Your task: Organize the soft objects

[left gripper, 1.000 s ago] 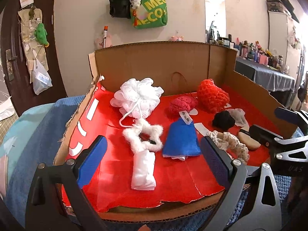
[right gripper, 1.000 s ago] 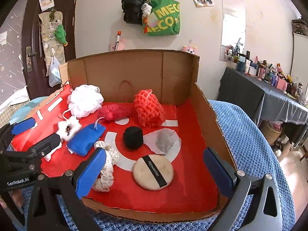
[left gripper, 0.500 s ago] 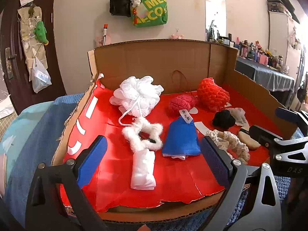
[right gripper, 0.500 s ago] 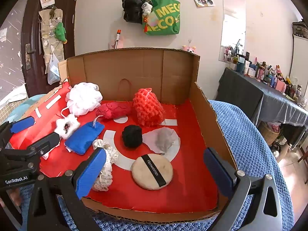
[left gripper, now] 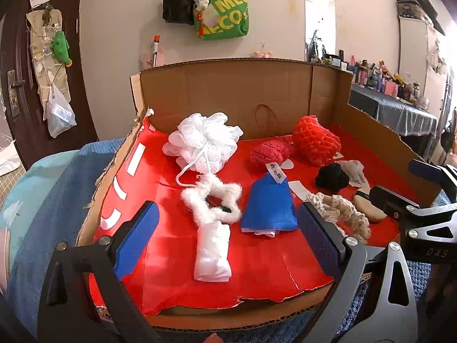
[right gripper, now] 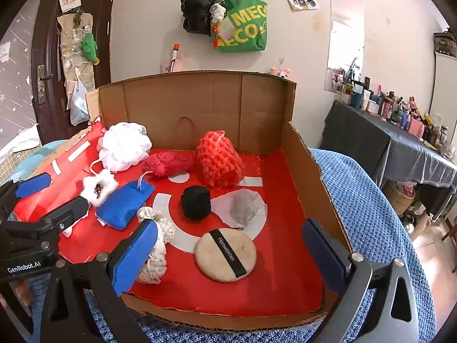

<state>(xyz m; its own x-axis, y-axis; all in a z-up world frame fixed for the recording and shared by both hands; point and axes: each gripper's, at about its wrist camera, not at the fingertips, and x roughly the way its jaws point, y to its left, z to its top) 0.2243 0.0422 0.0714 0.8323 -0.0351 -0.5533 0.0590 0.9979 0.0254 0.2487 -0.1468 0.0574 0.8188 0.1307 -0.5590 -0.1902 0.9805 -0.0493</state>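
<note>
A cardboard box [left gripper: 228, 91] with a red floor holds several soft things. In the left wrist view I see a white bath pouf [left gripper: 204, 143], a white fluffy scrunchie [left gripper: 211, 200], a folded white cloth [left gripper: 212, 253], a blue pouch [left gripper: 268, 205], a dark red yarn lump [left gripper: 268, 154], an orange-red crochet bag [left gripper: 315, 140], a black pom [left gripper: 331, 177] and a cream crochet scrunchie [left gripper: 342, 211]. A beige powder puff [right gripper: 225, 254] lies near the right gripper. My left gripper [left gripper: 225, 243] is open and empty above the folded cloth. My right gripper [right gripper: 228, 251] is open and empty at the box's front.
The box sits on a blue knitted cover [right gripper: 371, 200]. Its right wall [right gripper: 311, 177] is low and its back wall tall. A grey crumpled cloth [right gripper: 242, 203] lies behind the puff. A cluttered dark table [right gripper: 400, 143] stands to the right, a door [right gripper: 42, 57] to the left.
Both views shift only slightly; the box contents sit a little lower in the frames. Nothing was taken hold of or let go.
</note>
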